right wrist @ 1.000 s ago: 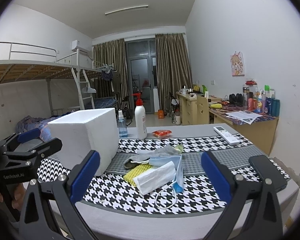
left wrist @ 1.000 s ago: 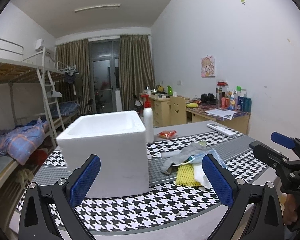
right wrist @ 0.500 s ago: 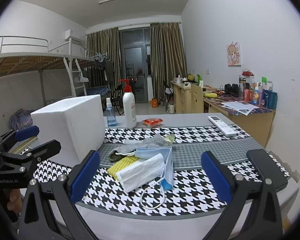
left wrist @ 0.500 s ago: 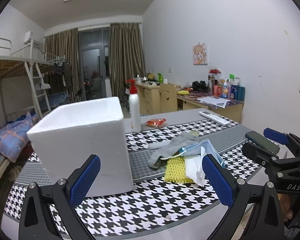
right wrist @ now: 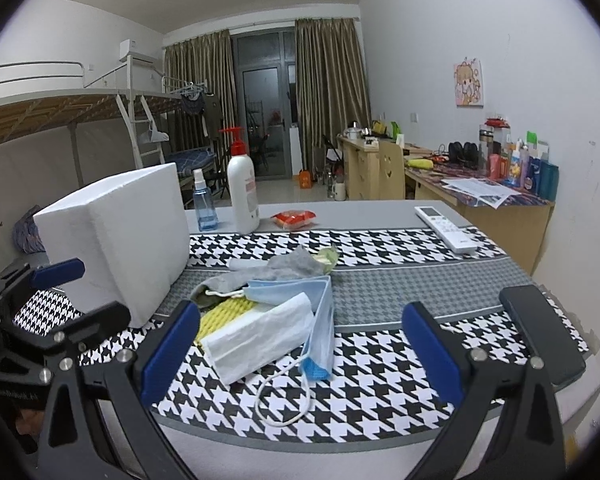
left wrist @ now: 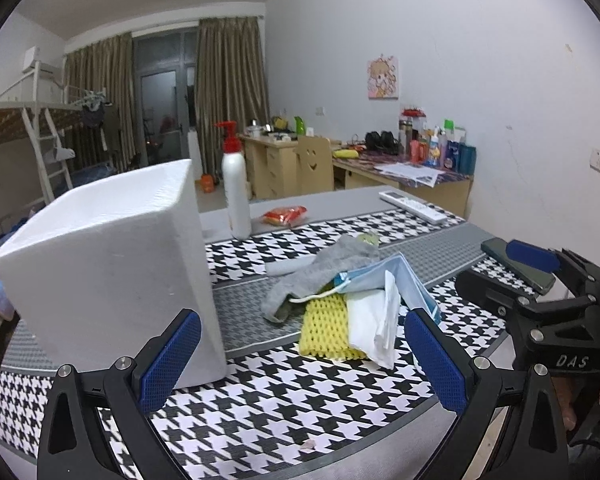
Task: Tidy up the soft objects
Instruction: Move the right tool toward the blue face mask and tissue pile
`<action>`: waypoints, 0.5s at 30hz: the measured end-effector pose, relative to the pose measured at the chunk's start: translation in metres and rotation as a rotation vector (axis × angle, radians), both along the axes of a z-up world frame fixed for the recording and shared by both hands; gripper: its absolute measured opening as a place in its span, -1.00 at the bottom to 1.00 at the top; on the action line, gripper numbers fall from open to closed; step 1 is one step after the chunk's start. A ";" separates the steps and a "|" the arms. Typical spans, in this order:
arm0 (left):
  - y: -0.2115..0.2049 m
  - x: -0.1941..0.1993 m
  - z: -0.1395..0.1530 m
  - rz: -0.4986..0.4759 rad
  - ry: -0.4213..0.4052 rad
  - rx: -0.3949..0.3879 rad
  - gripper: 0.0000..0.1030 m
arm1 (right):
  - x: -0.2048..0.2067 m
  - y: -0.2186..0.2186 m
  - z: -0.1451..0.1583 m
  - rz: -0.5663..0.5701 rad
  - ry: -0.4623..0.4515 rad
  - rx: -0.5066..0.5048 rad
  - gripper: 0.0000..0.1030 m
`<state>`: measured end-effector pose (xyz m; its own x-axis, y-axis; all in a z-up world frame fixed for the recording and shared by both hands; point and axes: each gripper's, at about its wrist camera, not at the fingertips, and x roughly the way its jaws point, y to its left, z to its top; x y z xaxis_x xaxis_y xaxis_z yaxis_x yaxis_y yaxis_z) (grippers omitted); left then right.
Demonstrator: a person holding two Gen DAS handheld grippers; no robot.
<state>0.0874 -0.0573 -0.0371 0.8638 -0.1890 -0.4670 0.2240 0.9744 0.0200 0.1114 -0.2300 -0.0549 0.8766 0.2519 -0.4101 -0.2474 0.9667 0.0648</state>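
We see the left gripper (left wrist: 302,356) and right gripper (right wrist: 300,344) both spread wide, holding nothing, above the near edge of the houndstooth-patterned table mat (right wrist: 380,248). The soft pile sits mid-mat: grey cloth sock (right wrist: 284,266), yellow foam net sleeve (left wrist: 326,326), blue face mask (right wrist: 320,308), white tissue pack (right wrist: 260,340), just beside the white foam box (left wrist: 112,264).

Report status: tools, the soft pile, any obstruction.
Left tool open, empty; right tool open, empty. Grey sock, blue face masks, yellow foam net piled beside white foam box. Nothing blocking.
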 end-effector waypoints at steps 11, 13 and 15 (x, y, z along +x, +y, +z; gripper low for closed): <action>-0.021 0.025 -0.010 -0.092 0.071 0.022 0.98 | 0.024 -0.015 0.000 -0.006 0.047 0.000 0.98; -0.025 0.030 -0.013 -0.098 0.083 0.027 0.98 | 0.030 -0.017 -0.002 0.000 0.058 -0.001 0.97; -0.028 0.037 -0.017 -0.102 0.100 0.027 0.98 | 0.036 -0.017 -0.005 0.008 0.071 -0.004 0.94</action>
